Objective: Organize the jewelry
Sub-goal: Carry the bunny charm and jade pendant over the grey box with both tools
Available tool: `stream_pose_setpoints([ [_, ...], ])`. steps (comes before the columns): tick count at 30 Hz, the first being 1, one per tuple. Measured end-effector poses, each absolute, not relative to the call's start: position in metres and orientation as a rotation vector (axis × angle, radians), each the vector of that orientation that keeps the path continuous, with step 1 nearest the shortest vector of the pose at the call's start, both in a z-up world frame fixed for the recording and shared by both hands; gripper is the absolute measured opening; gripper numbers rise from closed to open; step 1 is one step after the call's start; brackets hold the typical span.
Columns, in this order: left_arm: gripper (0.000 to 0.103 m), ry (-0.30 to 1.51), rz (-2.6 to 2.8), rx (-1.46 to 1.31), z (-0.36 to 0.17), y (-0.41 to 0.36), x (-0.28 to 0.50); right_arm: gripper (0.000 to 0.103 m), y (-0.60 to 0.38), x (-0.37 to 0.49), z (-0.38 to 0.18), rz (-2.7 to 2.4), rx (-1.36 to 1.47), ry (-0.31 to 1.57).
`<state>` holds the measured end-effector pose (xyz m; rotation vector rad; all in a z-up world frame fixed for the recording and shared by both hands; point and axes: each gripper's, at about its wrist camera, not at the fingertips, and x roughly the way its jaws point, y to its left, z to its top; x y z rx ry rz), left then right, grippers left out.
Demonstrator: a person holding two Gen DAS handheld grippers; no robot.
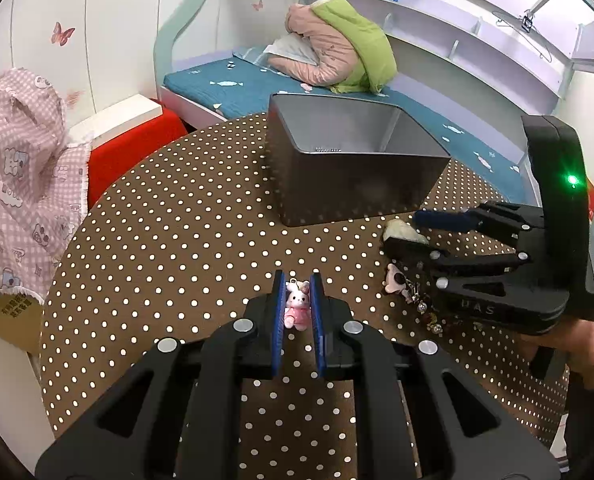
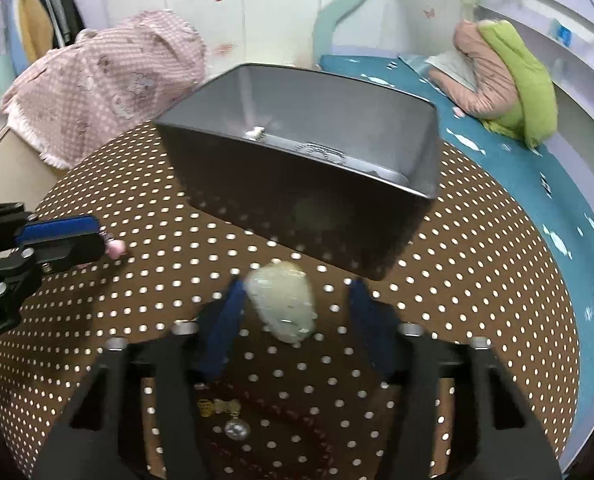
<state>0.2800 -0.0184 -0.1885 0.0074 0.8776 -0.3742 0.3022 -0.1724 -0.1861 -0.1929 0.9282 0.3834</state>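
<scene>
Carrying the bunny charm (image 1: 296, 305) up over the grey metal bin (image 1: 353, 168) is our step: we keep the left gripper (image 1: 297, 300) clamped narrow on it and release only inside the rim. Right of it, in front of the bin, the right gripper (image 2: 293, 300) brackets a pale jade-like pendant (image 2: 283, 304) on the tabletop (image 1: 177, 248), jaws apart, not yet pinching. The charm is pink-dressed and white-faced.

Pink rabbit charm (image 1: 297, 305) upright, lifted; pale green pendant (image 2: 283, 304) on dotted cloth.
</scene>
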Motion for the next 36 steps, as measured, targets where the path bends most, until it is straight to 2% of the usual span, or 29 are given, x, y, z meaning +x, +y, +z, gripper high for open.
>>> stream_pose_setpoints([
  [8,0.013,0.859,-0.376,-0.002,-0.179,-0.021,0.283,0.027,-0.181,0.290,-0.183,0.387,-0.144,0.929],
  [15,0.013,0.821,-0.377,-0.012,-0.162,-0.019,0.281,0.027,-0.190,0.276,-0.154,0.406,-0.080,0.882],
  [26,0.013,0.662,-0.359,0.019,-0.083,-0.027,0.294,0.027,-0.195,0.276,-0.062,0.410,-0.054,0.693],
  [36,0.013,0.554,-0.354,0.019,-0.022,-0.044,0.324,0.027,-0.211,0.308,-0.023,0.370,0.020,0.644],
])
